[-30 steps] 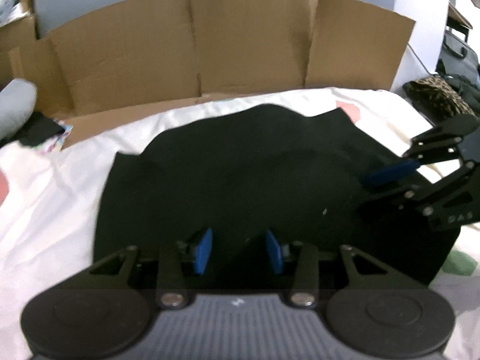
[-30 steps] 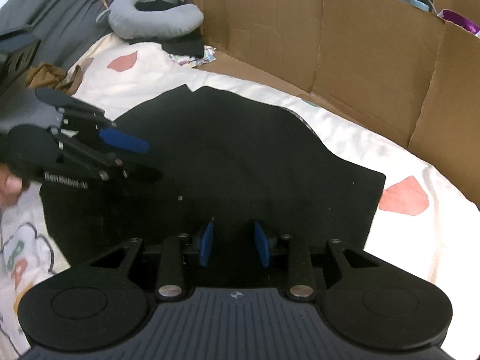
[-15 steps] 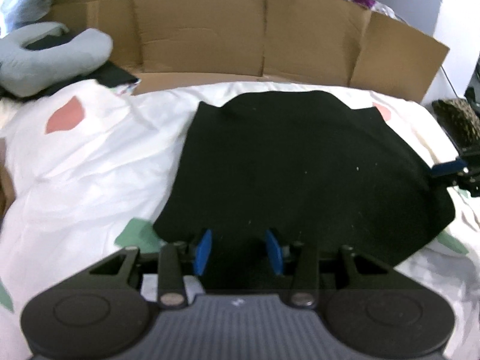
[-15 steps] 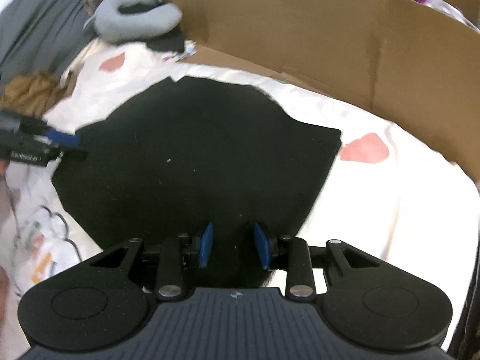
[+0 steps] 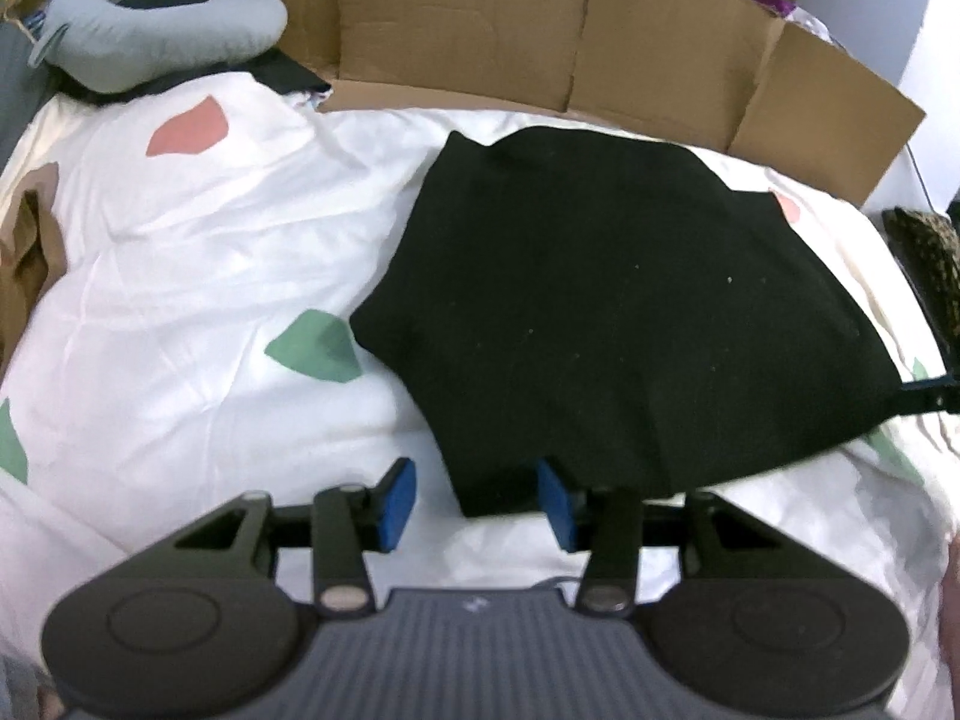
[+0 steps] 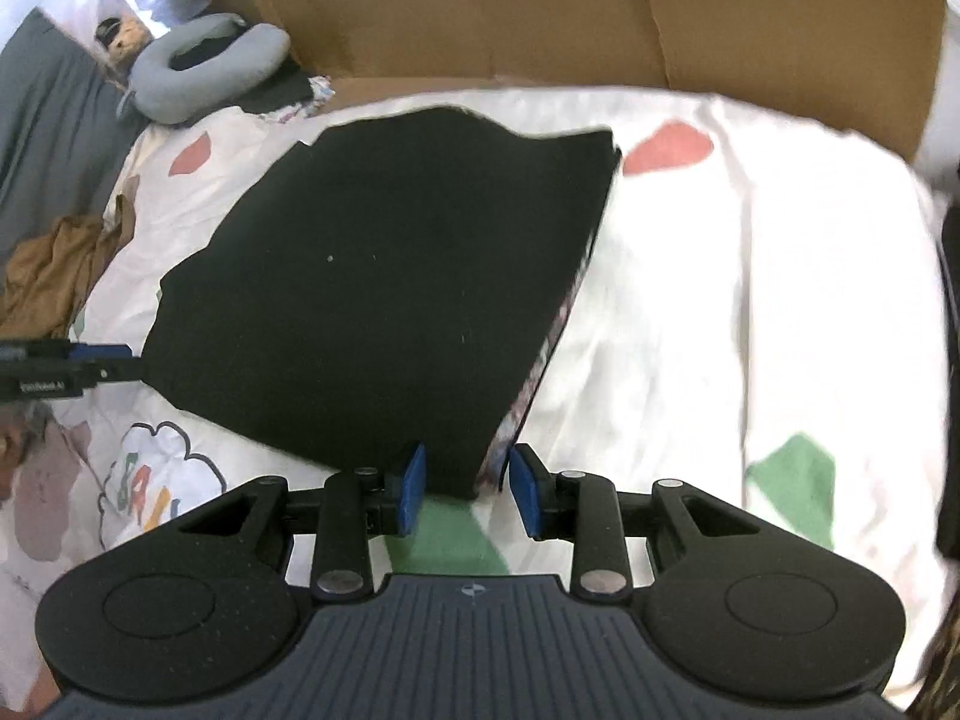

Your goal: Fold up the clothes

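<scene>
The left gripper [image 5: 474, 501] had its blue pads parted, and its jaws had just been opening a little wider; a near corner of the black garment [image 5: 630, 300] lay between them, but the left pad stood clear over the white sheet and nothing was pinched. The right gripper [image 6: 465, 489] also stood partly spread, with the garment's other near corner [image 6: 474, 468] sitting between its pads; whether the pads touched the cloth could not be told, and they did not look clamped on it. The garment itself lay spread flat on the bedsheet [image 5: 180, 252], which was white with red and green patches and, in the right wrist view, a cartoon print [image 6: 144, 480] near the left edge. Each gripper's tip showed at the side of the other's view, beside the garment's edge. Further back, a brown crumpled cloth [image 6: 48, 264] lay at the left edge of the bed. Beyond that a grey neck pillow [image 5: 156, 30] rested at the head of the bed on something dark, and a wall of unfolded cardboard [image 5: 540, 36] stood along the far side, just behind the garment.
</scene>
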